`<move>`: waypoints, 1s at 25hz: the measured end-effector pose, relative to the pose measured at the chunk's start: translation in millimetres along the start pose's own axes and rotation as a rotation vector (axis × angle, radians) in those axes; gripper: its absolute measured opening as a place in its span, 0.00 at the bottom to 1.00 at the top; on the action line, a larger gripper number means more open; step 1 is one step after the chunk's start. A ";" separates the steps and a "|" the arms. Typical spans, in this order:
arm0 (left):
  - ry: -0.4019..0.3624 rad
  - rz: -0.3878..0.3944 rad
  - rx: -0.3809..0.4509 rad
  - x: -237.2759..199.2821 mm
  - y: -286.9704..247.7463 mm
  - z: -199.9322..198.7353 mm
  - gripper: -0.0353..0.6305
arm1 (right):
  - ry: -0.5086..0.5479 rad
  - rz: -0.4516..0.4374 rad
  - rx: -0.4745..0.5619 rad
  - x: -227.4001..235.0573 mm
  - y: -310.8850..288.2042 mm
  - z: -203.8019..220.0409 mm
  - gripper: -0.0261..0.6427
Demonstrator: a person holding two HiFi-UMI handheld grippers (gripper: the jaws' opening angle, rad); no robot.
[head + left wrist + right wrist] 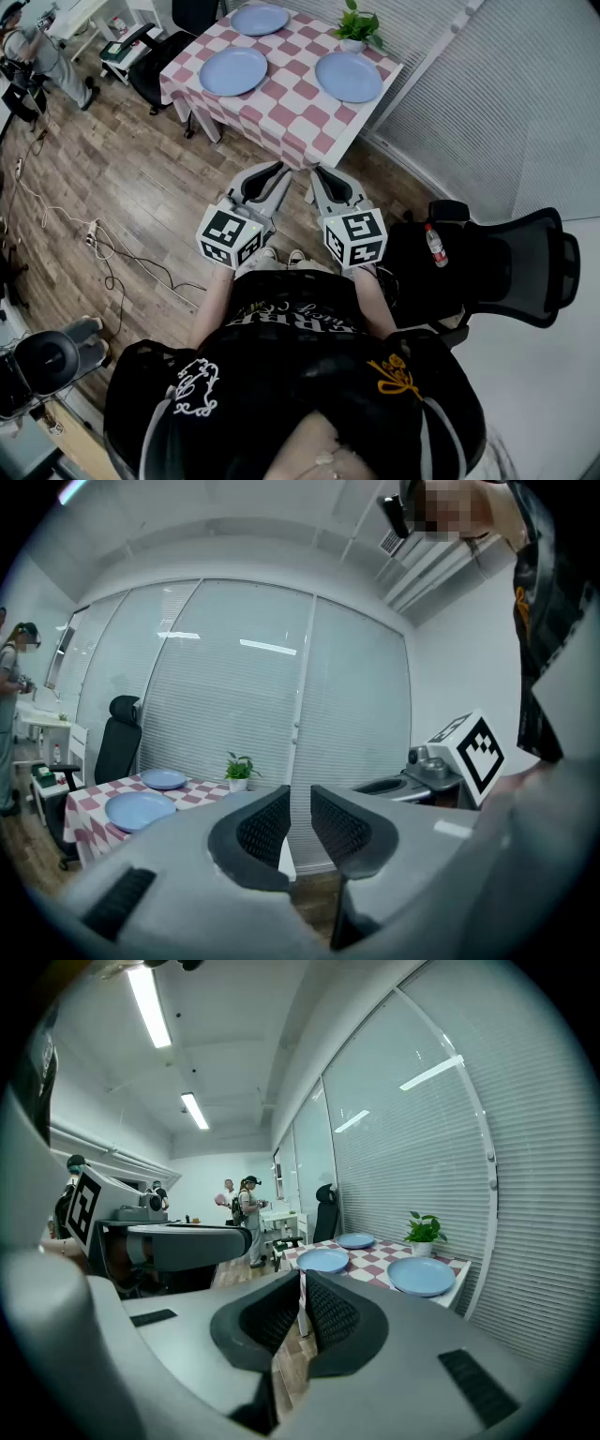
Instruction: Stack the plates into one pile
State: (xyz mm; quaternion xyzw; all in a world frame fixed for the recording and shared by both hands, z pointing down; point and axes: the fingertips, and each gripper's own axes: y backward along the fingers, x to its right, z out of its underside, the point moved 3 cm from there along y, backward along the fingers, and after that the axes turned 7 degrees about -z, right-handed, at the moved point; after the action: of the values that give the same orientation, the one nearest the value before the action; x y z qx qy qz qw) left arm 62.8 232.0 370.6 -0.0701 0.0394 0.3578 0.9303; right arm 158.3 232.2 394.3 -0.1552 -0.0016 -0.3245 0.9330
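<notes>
A checkered table (281,108) stands on a wooden floor (112,159) beside blinds (506,103). Three blue plates (233,70) lie apart on it. The left gripper (278,172) and right gripper (317,174) are held side by side, short of the table, both closed and empty.

Bright, even light (edges fisheye-warped)

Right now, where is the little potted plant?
In the head view, the potted plant stands at the far right corner of the checkered table, just behind the right-hand blue plate, beside the window blinds.
</notes>
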 end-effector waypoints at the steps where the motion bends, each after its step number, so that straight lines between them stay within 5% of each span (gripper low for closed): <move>1: 0.002 0.001 -0.001 -1.7 0.6 -0.1 0.17 | -0.001 0.000 -0.002 -1.3 -1.7 -0.2 0.08; 25: -0.058 0.036 -0.057 -54.4 20.8 11.7 0.17 | -0.067 0.035 -0.021 -30.6 -47.7 12.6 0.08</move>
State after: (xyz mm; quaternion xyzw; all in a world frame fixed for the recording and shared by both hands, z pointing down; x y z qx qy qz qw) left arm 8.8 213.2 386.7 -0.0856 0.0037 0.3773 0.9221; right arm 106.4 219.0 416.8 -0.1757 -0.0269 -0.3029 0.9363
